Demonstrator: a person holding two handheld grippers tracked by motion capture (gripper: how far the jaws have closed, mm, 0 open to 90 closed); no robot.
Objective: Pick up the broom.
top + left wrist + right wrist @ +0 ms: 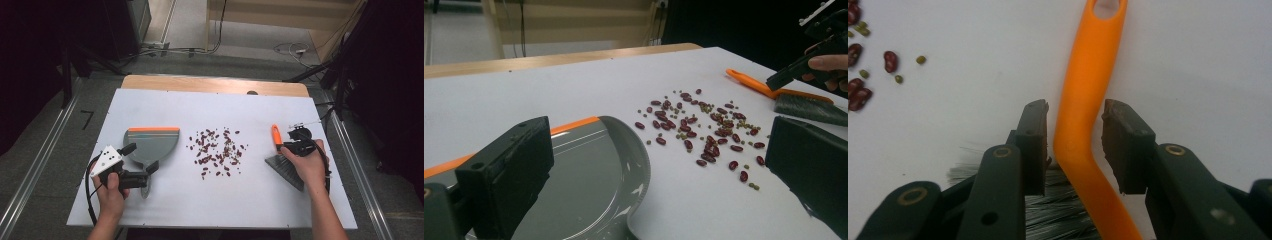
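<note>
Premises present as a laboratory or recording test bay, not a domestic room. A white work board [280, 200] sits on a wooden table [210, 84], its corners fixed with small fasteners. Metal rails [30, 175] run along the grey floor on both sides of the table. Black stands and struts [320, 70] rise at either side against dark surroundings. Loose cables [290, 49] trail across the floor behind the table, near a light wooden partition [280, 15]. The person's hands hold instrumented grippers with trailing cables; the left gripper [140, 162] carries a grey marker plate, consistent with data capture.
</note>
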